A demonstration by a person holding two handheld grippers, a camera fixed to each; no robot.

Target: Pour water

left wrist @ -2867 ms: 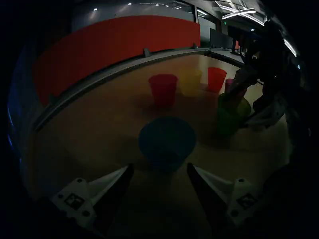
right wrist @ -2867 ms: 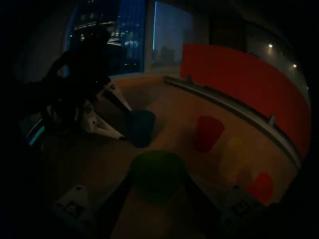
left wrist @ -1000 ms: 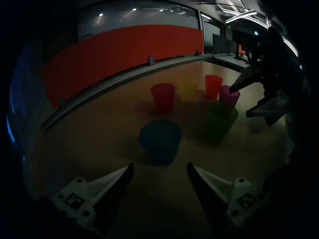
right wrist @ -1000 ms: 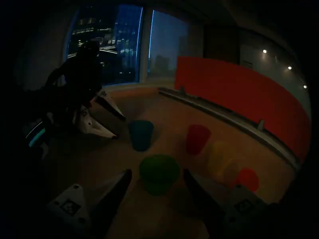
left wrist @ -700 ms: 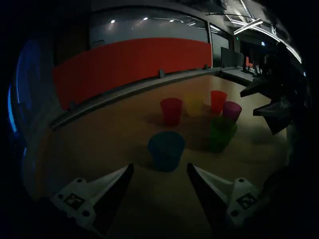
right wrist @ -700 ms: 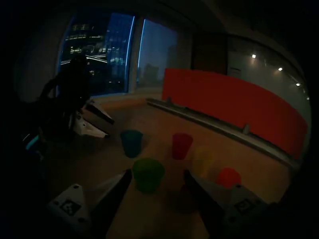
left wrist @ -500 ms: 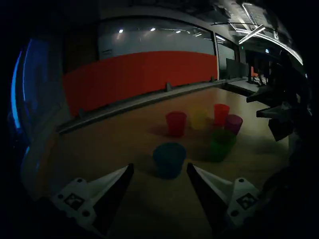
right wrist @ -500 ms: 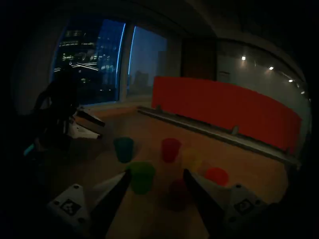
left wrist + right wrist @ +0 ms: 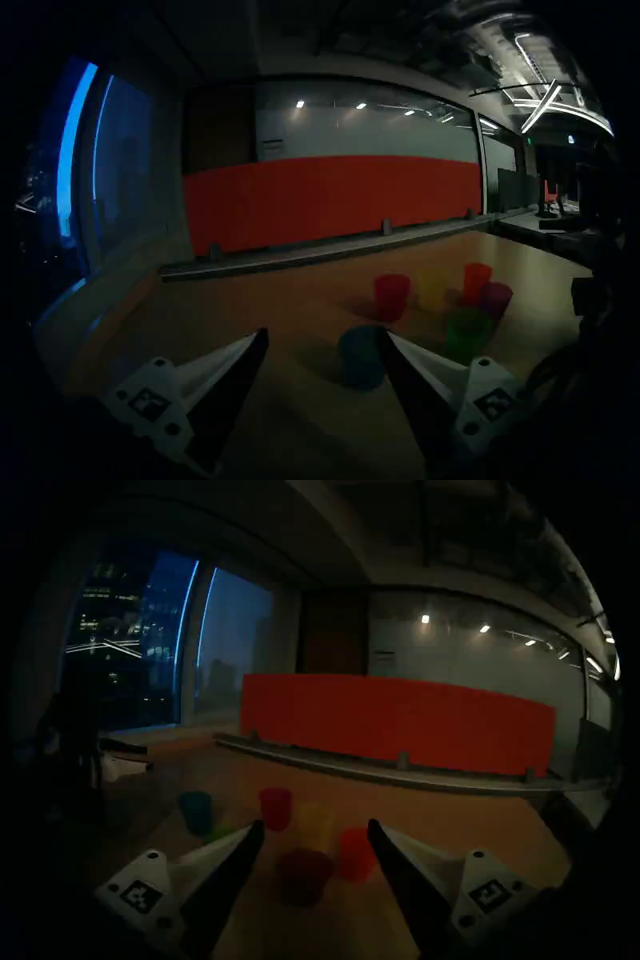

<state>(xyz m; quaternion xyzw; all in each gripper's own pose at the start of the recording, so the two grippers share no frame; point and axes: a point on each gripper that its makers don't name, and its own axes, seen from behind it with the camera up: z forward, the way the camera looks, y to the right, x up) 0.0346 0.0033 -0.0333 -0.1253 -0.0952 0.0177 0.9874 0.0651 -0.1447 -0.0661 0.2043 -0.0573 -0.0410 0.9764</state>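
Several plastic cups stand grouped on a wooden table (image 9: pixel 240 320) in dim light. In the left gripper view the blue cup (image 9: pixel 360 366) is nearest, partly behind my right finger, with the red cup (image 9: pixel 392 296), yellow cup (image 9: pixel 432 290), orange cup (image 9: pixel 476 282), purple cup (image 9: pixel 495 300) and green cup (image 9: pixel 468 334) beyond. My left gripper (image 9: pixel 320 340) is open and empty, well back from them. In the right gripper view the purple cup (image 9: pixel 302 874) and orange cup (image 9: pixel 354 854) lie beyond the open, empty right gripper (image 9: pixel 314 828), with the blue cup (image 9: pixel 196 812) and red cup (image 9: pixel 276 808) farther off.
A red partition panel (image 9: pixel 336 196) on a metal rail runs along the table's far edge. Dark windows (image 9: pixel 136 656) stand to one side. The other gripper and the person's dark outline sit at the far left (image 9: pixel 112 764) of the right gripper view.
Both grippers have drawn back and risen away from the cups, which now look smaller and farther off. The blue and green cups stand free on the table; neither gripper holds anything.
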